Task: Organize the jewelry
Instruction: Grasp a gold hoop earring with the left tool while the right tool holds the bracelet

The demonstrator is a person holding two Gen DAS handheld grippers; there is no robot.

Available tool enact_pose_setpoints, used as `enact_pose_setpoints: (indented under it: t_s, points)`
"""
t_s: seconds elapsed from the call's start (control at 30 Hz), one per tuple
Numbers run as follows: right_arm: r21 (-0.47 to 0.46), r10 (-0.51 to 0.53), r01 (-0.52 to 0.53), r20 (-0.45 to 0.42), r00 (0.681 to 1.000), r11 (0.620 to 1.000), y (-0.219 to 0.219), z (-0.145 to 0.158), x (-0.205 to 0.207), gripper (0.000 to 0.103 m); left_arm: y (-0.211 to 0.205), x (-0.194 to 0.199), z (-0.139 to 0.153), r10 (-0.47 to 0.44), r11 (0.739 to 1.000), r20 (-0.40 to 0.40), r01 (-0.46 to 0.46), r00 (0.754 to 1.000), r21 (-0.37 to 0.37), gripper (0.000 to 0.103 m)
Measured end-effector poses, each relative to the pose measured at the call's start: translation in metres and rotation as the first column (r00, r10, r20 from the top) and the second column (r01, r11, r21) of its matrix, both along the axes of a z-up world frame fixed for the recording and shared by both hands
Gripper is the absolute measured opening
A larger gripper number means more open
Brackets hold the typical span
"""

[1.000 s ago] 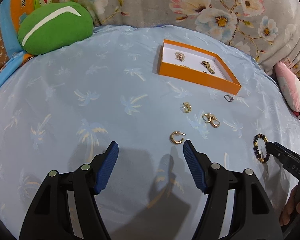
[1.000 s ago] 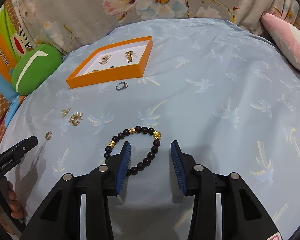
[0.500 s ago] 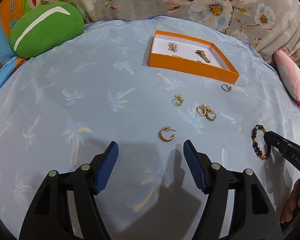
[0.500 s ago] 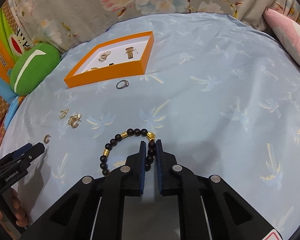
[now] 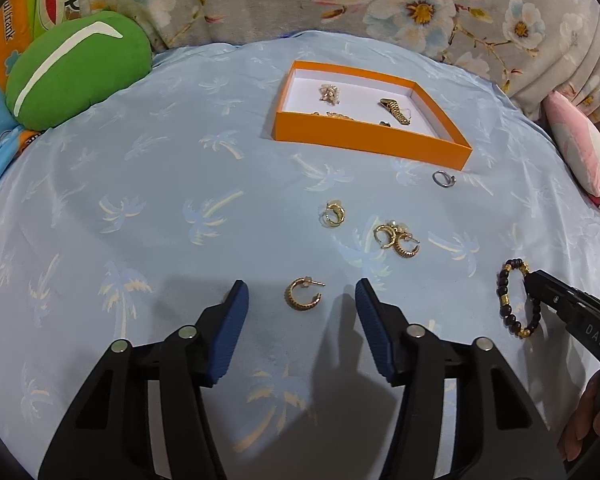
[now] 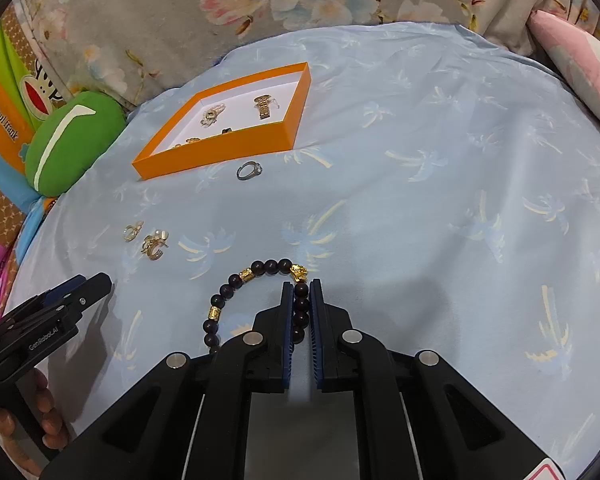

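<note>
An orange tray (image 5: 364,140) (image 6: 220,148) holding several gold pieces sits at the far side of the blue palm-print cloth. My left gripper (image 5: 302,296) is open, its jaws either side of a gold hoop earring (image 5: 302,299) lying on the cloth. My right gripper (image 6: 301,292) is shut on a black-and-gold bead bracelet (image 6: 240,284) (image 5: 508,300), which rests on the cloth. More gold earrings (image 5: 396,236) (image 5: 334,214) and a silver ring (image 5: 444,179) (image 6: 249,170) lie between the grippers and the tray.
A green cushion (image 5: 76,72) lies at the far left. A pink pillow (image 5: 584,160) lies at the right edge. Floral fabric (image 5: 380,0) rises behind the cloth. The left gripper shows at the lower left of the right wrist view (image 6: 52,312).
My right gripper has closed on the bracelet. My left gripper has moved forward, so the gold hoop now lies between its open jaws.
</note>
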State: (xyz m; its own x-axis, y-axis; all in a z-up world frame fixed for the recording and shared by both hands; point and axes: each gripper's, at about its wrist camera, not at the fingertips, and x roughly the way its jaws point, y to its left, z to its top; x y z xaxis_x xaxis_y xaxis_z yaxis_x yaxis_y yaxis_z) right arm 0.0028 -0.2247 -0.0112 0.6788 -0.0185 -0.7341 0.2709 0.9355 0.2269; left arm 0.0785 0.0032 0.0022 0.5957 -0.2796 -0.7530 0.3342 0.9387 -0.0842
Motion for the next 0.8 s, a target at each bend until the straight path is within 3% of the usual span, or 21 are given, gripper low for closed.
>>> enact_pose_setpoints:
  t_s: [0.3,0.43,0.8]
  points:
    - [0.006,0.003,-0.003,0.003,1.0,1.0,0.0011,0.0,0.0001,0.008,-0.0056,0.0014,0.0001,-0.029,1.0,-0.002,0.029,1.0,-0.012,0.032]
    - [0.008,0.004,-0.004,0.004,1.0,1.0,0.0013,-0.0001,0.0002,0.008,-0.0063,0.0028,-0.0002,-0.036,0.999,-0.007,0.036,0.999,-0.023,0.016]
    - [0.003,0.019,-0.019,0.046,0.999,1.0,0.0054,0.0056,-0.0039,0.008,-0.0056,-0.0027,0.0036,-0.041,0.998,0.012,0.042,0.999,-0.046,0.016]
